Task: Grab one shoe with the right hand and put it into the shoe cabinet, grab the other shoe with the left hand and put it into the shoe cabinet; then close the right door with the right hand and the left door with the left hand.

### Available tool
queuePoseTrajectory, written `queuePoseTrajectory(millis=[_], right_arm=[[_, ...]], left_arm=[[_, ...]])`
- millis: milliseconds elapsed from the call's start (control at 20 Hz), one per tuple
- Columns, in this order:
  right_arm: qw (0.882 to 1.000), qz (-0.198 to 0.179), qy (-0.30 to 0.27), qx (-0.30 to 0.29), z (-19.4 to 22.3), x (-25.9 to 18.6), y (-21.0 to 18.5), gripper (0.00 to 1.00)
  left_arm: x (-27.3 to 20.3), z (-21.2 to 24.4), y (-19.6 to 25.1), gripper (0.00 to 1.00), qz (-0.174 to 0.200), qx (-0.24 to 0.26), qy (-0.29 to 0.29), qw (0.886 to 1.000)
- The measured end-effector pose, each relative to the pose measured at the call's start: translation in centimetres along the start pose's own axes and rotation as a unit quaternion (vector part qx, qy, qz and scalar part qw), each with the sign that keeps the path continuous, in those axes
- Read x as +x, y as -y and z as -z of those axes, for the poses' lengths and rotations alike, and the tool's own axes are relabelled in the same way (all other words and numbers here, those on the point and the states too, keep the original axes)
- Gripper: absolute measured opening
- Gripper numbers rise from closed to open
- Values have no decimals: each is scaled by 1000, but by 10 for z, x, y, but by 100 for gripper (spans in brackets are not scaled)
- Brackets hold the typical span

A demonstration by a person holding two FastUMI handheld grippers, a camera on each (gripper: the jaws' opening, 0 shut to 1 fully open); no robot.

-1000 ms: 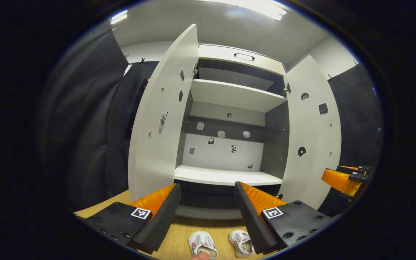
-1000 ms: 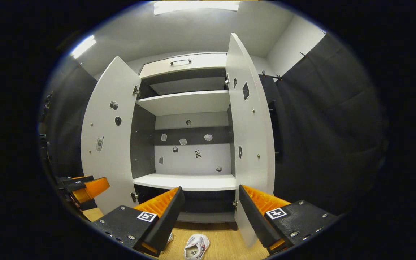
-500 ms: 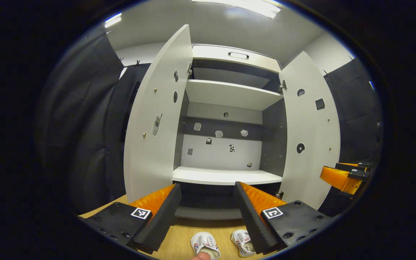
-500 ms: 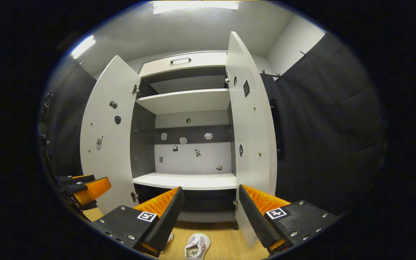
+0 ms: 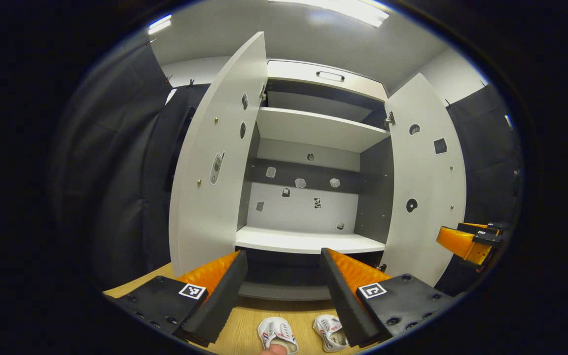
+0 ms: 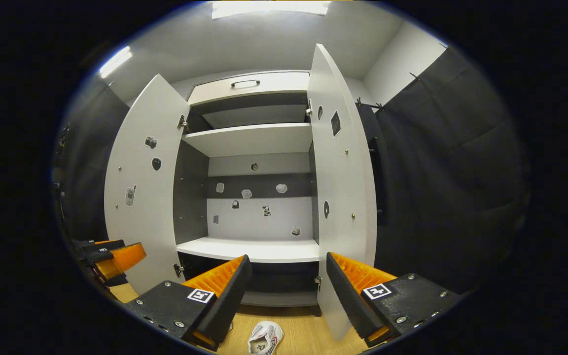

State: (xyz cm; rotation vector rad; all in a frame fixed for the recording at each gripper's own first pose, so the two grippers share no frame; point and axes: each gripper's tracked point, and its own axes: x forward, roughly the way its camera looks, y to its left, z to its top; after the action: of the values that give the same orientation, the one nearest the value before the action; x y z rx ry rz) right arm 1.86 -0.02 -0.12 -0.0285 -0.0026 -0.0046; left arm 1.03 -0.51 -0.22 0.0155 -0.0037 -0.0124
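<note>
White shoes (image 5: 303, 333) on wood floor, cabinet doors (image 6: 343, 197) open, both hand-held grippers (image 5: 281, 288) (image 6: 286, 291) agape, empty

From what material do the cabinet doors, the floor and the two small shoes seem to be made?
The cabinet doors look like smooth, matte white laminated board: flat, thin panels with small screws and metal hinges. The floor appears to be light wood or wood-look laminate, since grain lines show. The shoes seem to be white fabric or synthetic leather with coloured trim; they are too small to tell which.
</note>
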Motion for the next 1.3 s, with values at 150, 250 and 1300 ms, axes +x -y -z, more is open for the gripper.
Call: queuePoseTrajectory(millis=[150, 250, 1300], right_arm=[[1000, -9, -17, -15, 15, 17, -5, 94], [999, -15, -38, -24, 37, 30, -10, 94], [926, -30, -362, -104, 392, 23, -15, 93]], left_arm=[[-1, 3, -3, 96, -3, -3, -4, 1000], [-2, 5, -4, 96, -5, -4, -7, 1000], [-3, 15, -22, 96, -24, -1, -19, 1000]])
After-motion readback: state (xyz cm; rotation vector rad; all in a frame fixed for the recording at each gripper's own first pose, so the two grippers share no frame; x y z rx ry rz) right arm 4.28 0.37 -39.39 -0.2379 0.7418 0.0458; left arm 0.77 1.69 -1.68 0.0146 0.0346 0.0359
